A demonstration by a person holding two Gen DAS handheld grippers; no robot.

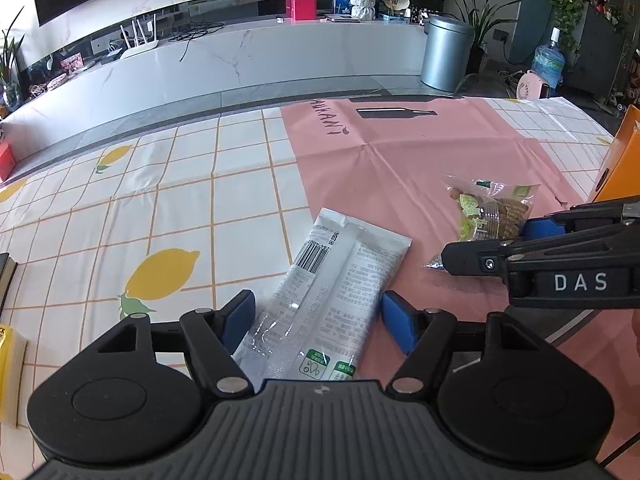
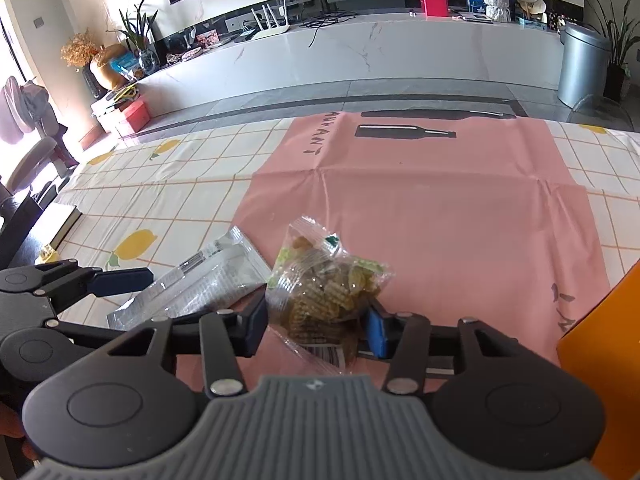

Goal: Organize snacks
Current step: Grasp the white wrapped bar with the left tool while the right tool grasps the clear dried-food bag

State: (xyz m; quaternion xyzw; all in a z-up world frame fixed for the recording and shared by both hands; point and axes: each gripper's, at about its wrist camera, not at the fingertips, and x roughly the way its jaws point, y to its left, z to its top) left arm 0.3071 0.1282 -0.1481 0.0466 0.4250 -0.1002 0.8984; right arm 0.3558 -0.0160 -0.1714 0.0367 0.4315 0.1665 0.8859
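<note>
2 claws at 2 snack packs on the bench.

The left claw straddles the near end of the silver snack packet, which lies flat across the seam between the lemon-print cloth and the pink sheet; its blue pads look to sit at the packet's sides, but whether they press I cannot tell. The right claw is partly closed on the clear bag of brown crackers, pads against both sides, on the pink sheet just right of the silver packet. An orange box stands near the bench's right edge.
</note>
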